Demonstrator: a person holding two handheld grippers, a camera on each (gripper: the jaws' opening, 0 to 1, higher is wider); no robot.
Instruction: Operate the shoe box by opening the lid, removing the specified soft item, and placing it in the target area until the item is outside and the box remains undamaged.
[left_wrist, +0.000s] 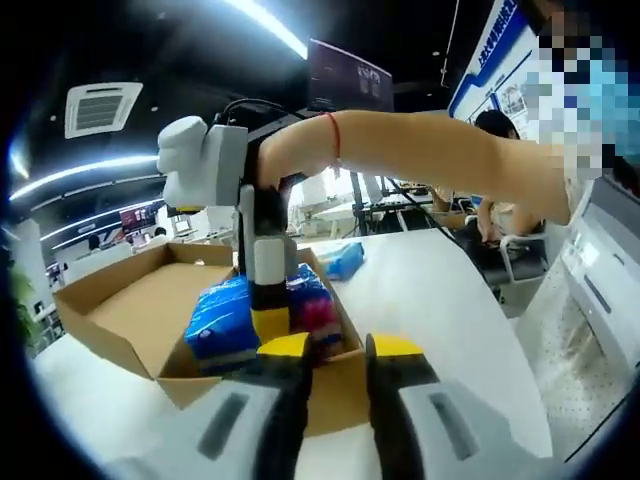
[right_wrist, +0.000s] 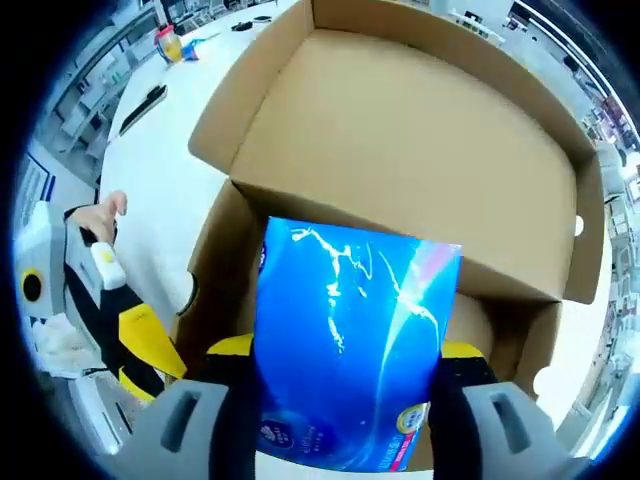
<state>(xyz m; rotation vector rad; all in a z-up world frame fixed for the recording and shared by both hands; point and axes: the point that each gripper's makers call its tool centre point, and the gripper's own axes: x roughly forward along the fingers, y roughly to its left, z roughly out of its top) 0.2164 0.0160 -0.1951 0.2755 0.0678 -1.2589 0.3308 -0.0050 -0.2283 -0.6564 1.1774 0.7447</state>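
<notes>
The cardboard shoe box (left_wrist: 120, 345) stands open on the white table, its lid (left_wrist: 150, 290) folded back to the left. Inside lie a blue soft pack (left_wrist: 222, 322) and a pink one (left_wrist: 322, 312). My right gripper (left_wrist: 272, 325), held by a person's arm, reaches down into the box. In the right gripper view, my right gripper (right_wrist: 348, 350) is shut on a shiny blue soft pack (right_wrist: 350, 340) above the box's front wall (right_wrist: 215, 270), with the lid (right_wrist: 400, 130) behind. My left gripper (left_wrist: 338, 350) hovers open at the box's near corner, holding nothing; it also appears as the left gripper (right_wrist: 125, 345) beside the box.
Another blue pack (left_wrist: 345, 258) lies on the table (left_wrist: 430, 300) beyond the box. A seated person (left_wrist: 495, 210) and desks are at the back right. A white machine (left_wrist: 600, 270) stands at the right. A bottle (right_wrist: 168, 42) and a dark object (right_wrist: 140, 105) lie farther off.
</notes>
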